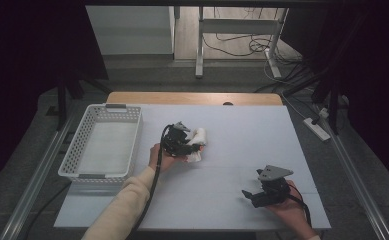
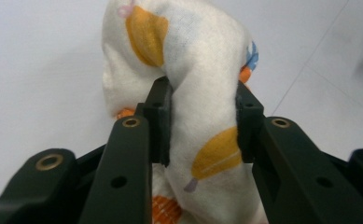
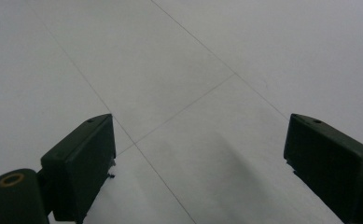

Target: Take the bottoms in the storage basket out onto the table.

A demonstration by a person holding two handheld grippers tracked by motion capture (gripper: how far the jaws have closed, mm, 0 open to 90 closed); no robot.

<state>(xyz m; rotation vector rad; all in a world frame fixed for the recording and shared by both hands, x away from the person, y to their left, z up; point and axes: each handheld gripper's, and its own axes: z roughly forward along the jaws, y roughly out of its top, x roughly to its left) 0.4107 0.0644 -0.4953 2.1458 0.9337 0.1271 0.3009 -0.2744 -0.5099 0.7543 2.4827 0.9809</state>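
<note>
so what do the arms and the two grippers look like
Both are black two-jaw grippers: the left gripper trails a black cable and its arms carry brass-coloured rivets; the right gripper bears a grey three-cornered plate and has blocky black pads. The left forearm wears a cream sleeve.

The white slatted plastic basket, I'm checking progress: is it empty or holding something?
Empty. The white slatted plastic basket shows a bare floor; the white patterned cloth is outside it on the table.

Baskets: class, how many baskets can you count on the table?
1. The white basket sits at the table's left edge, left of the left gripper, which grips a printed cloth. Nothing seems to hide another.
</note>
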